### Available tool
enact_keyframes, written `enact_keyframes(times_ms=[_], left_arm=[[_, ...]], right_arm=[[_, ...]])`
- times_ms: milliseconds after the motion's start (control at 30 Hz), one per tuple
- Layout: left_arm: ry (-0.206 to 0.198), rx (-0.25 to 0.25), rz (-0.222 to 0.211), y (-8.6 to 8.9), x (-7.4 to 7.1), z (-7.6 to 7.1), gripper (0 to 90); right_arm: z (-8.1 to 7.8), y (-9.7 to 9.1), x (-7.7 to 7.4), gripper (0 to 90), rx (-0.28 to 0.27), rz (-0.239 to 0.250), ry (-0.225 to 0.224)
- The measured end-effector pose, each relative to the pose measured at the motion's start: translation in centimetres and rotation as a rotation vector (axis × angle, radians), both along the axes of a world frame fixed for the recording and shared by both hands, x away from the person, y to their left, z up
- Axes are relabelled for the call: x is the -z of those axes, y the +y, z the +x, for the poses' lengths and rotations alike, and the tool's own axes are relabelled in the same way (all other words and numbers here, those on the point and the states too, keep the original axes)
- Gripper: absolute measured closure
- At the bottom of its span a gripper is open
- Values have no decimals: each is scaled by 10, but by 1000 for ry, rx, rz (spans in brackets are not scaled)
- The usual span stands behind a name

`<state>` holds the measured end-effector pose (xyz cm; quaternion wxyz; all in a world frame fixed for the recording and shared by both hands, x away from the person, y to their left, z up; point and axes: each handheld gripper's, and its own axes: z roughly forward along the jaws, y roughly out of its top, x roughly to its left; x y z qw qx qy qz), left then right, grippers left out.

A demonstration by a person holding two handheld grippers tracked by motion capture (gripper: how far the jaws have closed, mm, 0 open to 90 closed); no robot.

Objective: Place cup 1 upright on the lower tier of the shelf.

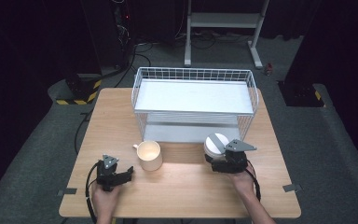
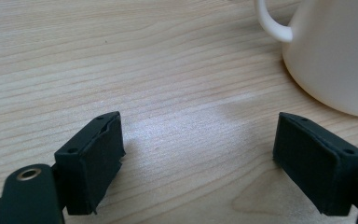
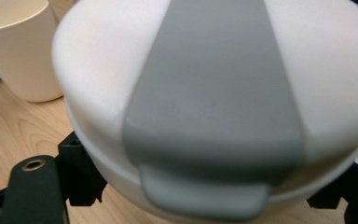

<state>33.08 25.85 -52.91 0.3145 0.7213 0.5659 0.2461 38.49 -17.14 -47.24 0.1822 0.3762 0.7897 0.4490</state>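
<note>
A white round container [image 1: 216, 141] with a grey strap across its lid [image 3: 214, 93] sits between the jaws of my right gripper [image 1: 218, 157], just in front of the wire rack. Both jaws hug its sides, so the right gripper [image 3: 214, 191] is shut on it. A cream mug [image 1: 149, 155] stands at mid-table, handle toward the left. My left gripper [image 1: 128, 173] rests low over the wood to the left of the mug, open, with bare table between its fingertips [image 2: 93, 163]. In the left gripper view the mug [image 2: 335, 56] stands ahead and to the right.
A white two-tier wire rack [image 1: 195, 74] stands at the back of the wooden table [image 1: 182, 191]. The mug [image 3: 18, 46] is close to the left of the held container. Dark floor, cables and a metal stand lie beyond the table.
</note>
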Motion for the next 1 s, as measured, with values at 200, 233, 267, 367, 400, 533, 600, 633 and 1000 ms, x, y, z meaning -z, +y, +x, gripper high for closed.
enact_keyframes(times_ms=[200, 233, 267, 367, 400, 533, 600, 633, 1000], left_arm=[[0, 0, 0, 0, 0, 0, 165], [0, 0, 0, 0, 0, 0, 166], [0, 0, 0, 0, 0, 0, 166], [0, 0, 0, 0, 0, 0, 166], [0, 0, 1, 0, 0, 0, 166], [0, 0, 0, 0, 0, 0, 166], [0, 0, 1, 0, 0, 0, 166], [0, 0, 0, 0, 0, 0, 166], [0, -1, 1, 0, 0, 0, 166]], right_arm=[[10, 2, -2, 188, 22, 4, 3], [11, 3, -2, 187, 23, 2, 2], [12, 4, -2, 187, 29, 7, 10], [17, 5, -2, 188, 30, -7, 10], [18, 5, -2, 188, 33, -7, 11], [24, 6, -3, 187, 47, -10, 14], [28, 7, -3, 188, 54, -7, 19], [30, 8, -3, 188, 61, -9, 21], [49, 12, 0, 188, 111, -24, 40]])
